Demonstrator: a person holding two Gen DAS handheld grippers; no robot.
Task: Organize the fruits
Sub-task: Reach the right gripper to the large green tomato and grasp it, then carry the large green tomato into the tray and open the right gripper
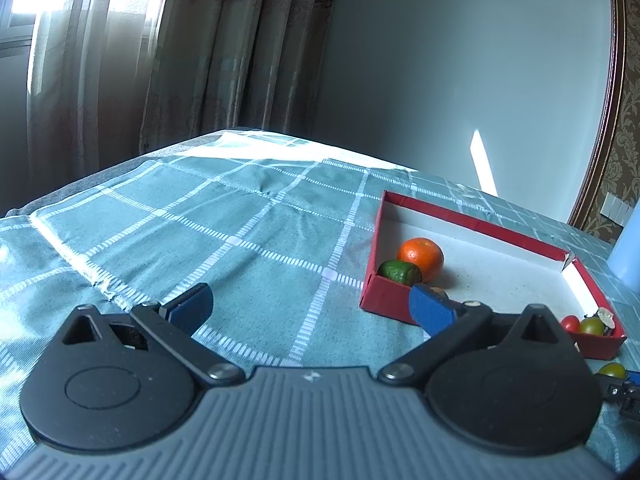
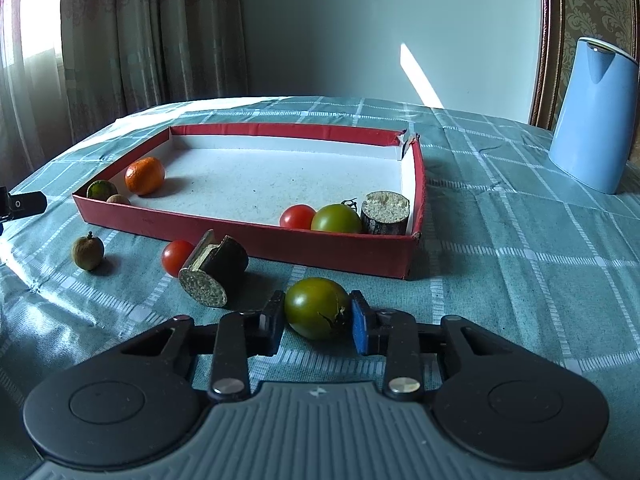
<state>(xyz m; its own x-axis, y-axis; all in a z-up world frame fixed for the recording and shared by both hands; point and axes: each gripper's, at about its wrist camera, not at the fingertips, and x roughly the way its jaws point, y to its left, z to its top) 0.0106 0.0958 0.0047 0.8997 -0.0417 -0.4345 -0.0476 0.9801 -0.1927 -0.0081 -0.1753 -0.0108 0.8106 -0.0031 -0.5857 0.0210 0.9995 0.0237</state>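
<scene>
Fruits (image 2: 144, 175) lay partly in the red box (image 2: 248, 236); four waited outside, the right gripper (image 2: 318, 320) straddling a green tomato (image 2: 317, 307), the left gripper (image 1: 310, 306) apart.

You have nothing to read here: no words, numbers, labels or brand names show on anything ahead of either pair of tongs or to their sides.
</scene>
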